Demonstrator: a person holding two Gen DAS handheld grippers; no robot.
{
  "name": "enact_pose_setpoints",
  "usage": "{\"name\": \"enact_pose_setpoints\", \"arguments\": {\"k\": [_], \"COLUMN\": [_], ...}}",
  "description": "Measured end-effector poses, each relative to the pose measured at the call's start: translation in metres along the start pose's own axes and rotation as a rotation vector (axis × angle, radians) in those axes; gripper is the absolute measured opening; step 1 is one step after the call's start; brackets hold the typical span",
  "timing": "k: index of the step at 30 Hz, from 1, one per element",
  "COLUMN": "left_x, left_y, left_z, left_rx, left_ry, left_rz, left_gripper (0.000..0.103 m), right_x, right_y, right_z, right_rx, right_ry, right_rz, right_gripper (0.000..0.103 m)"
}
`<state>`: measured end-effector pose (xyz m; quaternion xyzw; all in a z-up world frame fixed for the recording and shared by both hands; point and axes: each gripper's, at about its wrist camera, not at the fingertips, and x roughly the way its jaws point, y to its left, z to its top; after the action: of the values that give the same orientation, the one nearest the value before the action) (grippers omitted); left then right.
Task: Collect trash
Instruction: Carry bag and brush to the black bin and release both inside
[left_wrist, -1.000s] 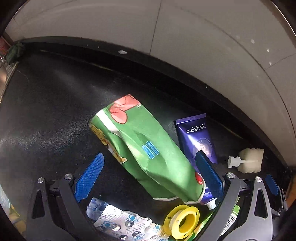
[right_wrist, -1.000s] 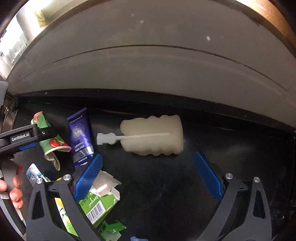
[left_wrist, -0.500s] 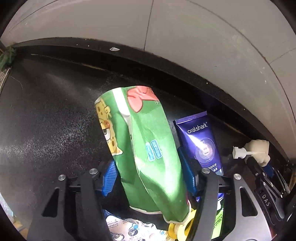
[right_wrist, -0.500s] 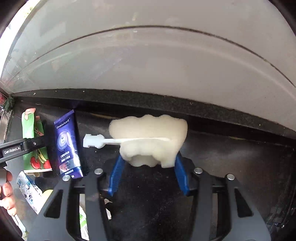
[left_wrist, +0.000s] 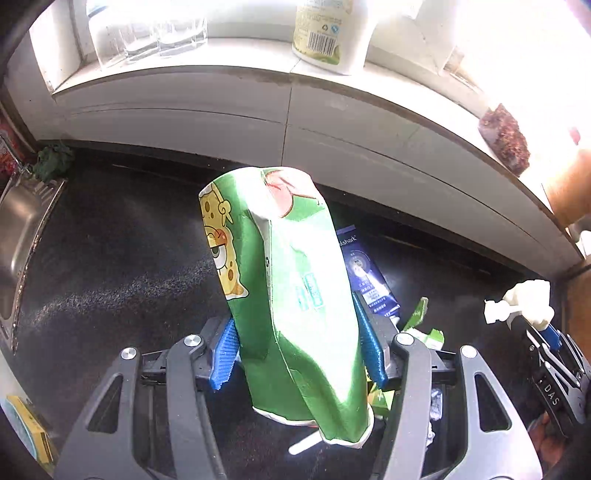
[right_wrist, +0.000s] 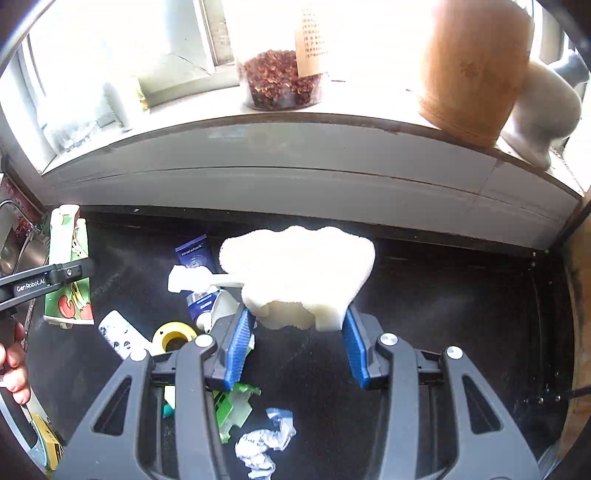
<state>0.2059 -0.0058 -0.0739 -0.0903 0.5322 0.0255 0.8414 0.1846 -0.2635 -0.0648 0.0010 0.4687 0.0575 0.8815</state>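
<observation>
The left gripper (left_wrist: 297, 354) pinches a crumpled green cartoon-printed paper carton (left_wrist: 291, 295) between its blue ribbed pads, holding it lifted above the black table (left_wrist: 110, 266). The grip sits low on the carton's soft, dented body, so the tall upper part leans free; I judge it could fold further and slide out if the hand swings fast. A white stick pokes from its open lower end and might drop out on the way.

The right gripper (right_wrist: 297, 347) is pressed onto the lower edge of a white foam sponge brush with a plastic handle (right_wrist: 299, 273), also held clear of the table. Only a narrow strip of foam sits between the pads, so the springy sponge could squeeze out, and its handle (right_wrist: 192, 279) juts left, where it may catch on the other gripper.

Below, near the front edge of the table, lie a blue toothpaste tube (right_wrist: 195, 258), a yellow tape ring (right_wrist: 173, 334), torn green cardboard (right_wrist: 236, 410), a white blister pack (right_wrist: 120, 334) and a crumpled foil wrapper (right_wrist: 266, 446). No bin shows in either view, so the carry may be long. A steel sink (left_wrist: 18, 229) borders the table's left edge.
</observation>
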Motion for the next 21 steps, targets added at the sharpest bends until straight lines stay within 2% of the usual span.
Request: {"name": "enact_pose_setpoints", "arguments": {"k": [5,8,12,21], "left_x": [-0.032,-0.044,-0.050,-0.074], "left_y": [-0.005,-0.005,0.004,0.018], "left_z": [-0.051,-0.075,-0.092,-0.113], "left_rx": [0.045,0.057,0.062,0.040], "left_ry": [-0.019,-0.016,-0.016,-0.049], "left_rz": [-0.005,-0.006,0.002,0.027], "left_gripper": [0.055,0.055,0.055,0.055], "right_x": [-0.037,-0.049,-0.064,-0.083], "right_y": [0.017,0.014,0.024,0.041], "right_z": [-0.037,-0.057,-0.075,-0.080], "right_rx": [-0.018,-0.023,-0.022,-0.059], "right_ry": [-0.007,-0.005,-0.007,-0.028], "right_rz": [0.010,0.014,0.020,0.044], "right_gripper": [0.045,0.045,0.045,0.045]}}
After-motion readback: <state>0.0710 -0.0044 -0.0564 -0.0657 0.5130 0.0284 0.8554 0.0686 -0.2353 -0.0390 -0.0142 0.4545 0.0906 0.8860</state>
